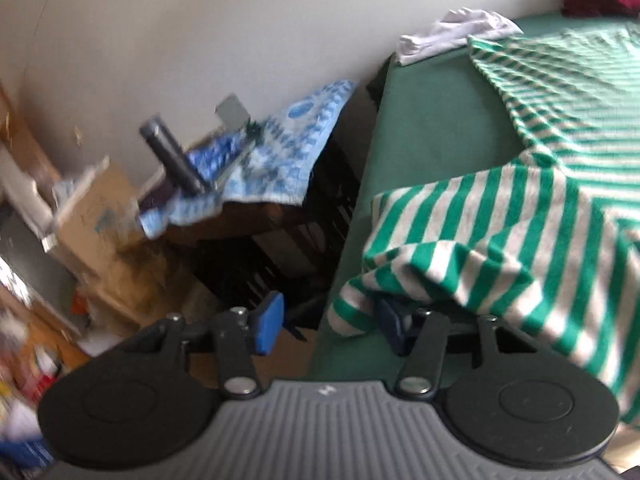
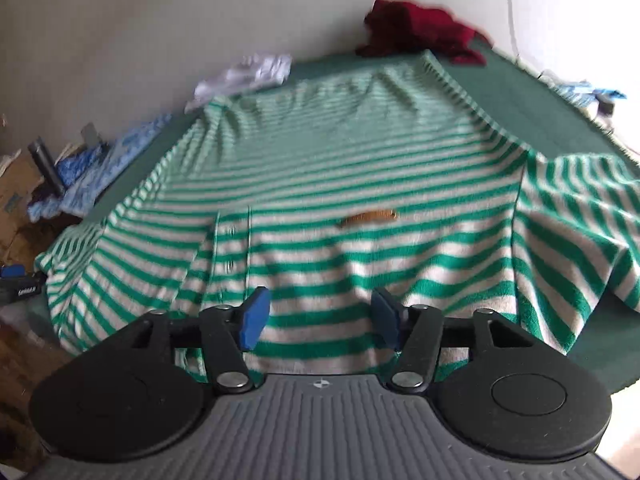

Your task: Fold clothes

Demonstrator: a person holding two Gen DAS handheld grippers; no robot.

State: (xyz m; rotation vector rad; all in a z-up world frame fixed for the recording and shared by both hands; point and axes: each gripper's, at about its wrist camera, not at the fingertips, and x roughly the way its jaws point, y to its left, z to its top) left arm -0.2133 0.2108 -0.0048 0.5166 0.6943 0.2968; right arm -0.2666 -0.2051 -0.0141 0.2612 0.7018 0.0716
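A green-and-white striped shirt [image 2: 340,184] lies spread on a green table [image 2: 528,92], collar end nearest the right wrist camera. My right gripper [image 2: 320,316] is open just above the shirt's near edge, at the button placket. In the left wrist view my left gripper [image 1: 332,322] is open at the table's left edge, and the shirt's left sleeve [image 1: 460,248] drapes over its right finger. The left gripper also shows at the far left of the right wrist view [image 2: 16,280].
A white garment [image 2: 248,76] and a dark red garment [image 2: 416,32] lie at the table's far end by the wall. Left of the table stand a blue patterned cloth [image 1: 280,152] on dark furniture and cardboard boxes [image 1: 100,232].
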